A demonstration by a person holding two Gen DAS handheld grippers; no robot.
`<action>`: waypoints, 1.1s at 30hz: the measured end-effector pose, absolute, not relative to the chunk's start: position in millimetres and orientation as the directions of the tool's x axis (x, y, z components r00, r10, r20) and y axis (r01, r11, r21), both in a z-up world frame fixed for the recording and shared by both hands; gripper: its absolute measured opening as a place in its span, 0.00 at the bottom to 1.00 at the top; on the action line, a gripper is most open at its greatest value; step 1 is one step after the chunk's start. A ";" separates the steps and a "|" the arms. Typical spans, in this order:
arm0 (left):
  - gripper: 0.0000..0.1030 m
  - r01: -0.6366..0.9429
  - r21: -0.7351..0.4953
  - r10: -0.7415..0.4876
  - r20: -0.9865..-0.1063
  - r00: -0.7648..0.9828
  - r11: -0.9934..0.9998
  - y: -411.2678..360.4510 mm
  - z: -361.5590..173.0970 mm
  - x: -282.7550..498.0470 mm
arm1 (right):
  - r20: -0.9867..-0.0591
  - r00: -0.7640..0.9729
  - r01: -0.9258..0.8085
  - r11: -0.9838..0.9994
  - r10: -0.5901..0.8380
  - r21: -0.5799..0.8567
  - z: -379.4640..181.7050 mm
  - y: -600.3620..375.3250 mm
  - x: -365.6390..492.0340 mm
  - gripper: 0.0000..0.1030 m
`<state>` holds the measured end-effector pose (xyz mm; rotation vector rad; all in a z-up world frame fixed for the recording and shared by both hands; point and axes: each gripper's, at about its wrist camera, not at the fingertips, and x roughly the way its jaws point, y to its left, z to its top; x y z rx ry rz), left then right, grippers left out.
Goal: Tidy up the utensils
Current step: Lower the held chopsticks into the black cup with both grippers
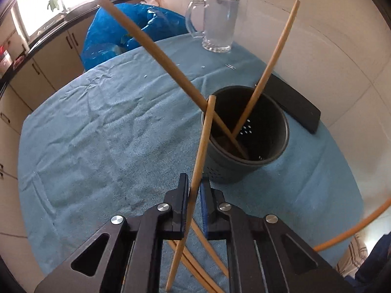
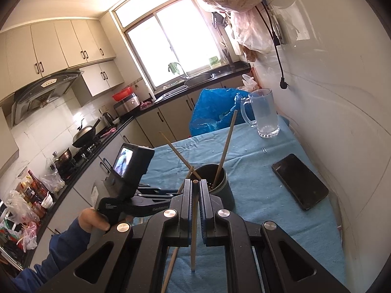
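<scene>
A dark grey perforated utensil holder (image 1: 246, 134) stands on the blue towel; it also shows in the right wrist view (image 2: 217, 183). Two wooden chopsticks (image 1: 264, 73) lean inside it. My left gripper (image 1: 194, 190) is shut on a chopstick (image 1: 195, 185), held upright just short of the holder's near rim. My right gripper (image 2: 194, 185) is shut on another chopstick (image 2: 193, 232), held upright over the towel before the holder. Several more chopsticks (image 1: 207, 263) lie on the towel under the left gripper.
A glass mug (image 1: 217, 24) stands at the table's far end. A black phone (image 2: 299, 180) lies right of the holder, near the white wall. A blue plastic bag (image 1: 127, 31) sits beyond the table's far left edge. Kitchen counters run along the left.
</scene>
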<state>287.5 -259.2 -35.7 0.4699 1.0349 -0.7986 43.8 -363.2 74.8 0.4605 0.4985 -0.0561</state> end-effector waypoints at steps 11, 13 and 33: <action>0.06 0.718 -0.077 -0.485 -0.786 0.383 0.692 -211.2 21.1 253.6 | -0.468 0.883 0.163 0.902 0.048 0.399 80.8 -361.1 44.9 0.06; 0.06 0.716 -0.090 -0.520 -0.750 0.409 0.692 -201.6 45.7 244.1 | -0.458 0.888 0.161 0.906 0.041 0.392 87.7 -360.0 44.7 0.06; 0.06 0.682 -0.118 -0.610 -0.572 0.548 0.722 -247.1 156.9 251.8 | -0.296 0.947 0.203 0.947 -0.126 0.249 194.6 -370.7 82.0 0.06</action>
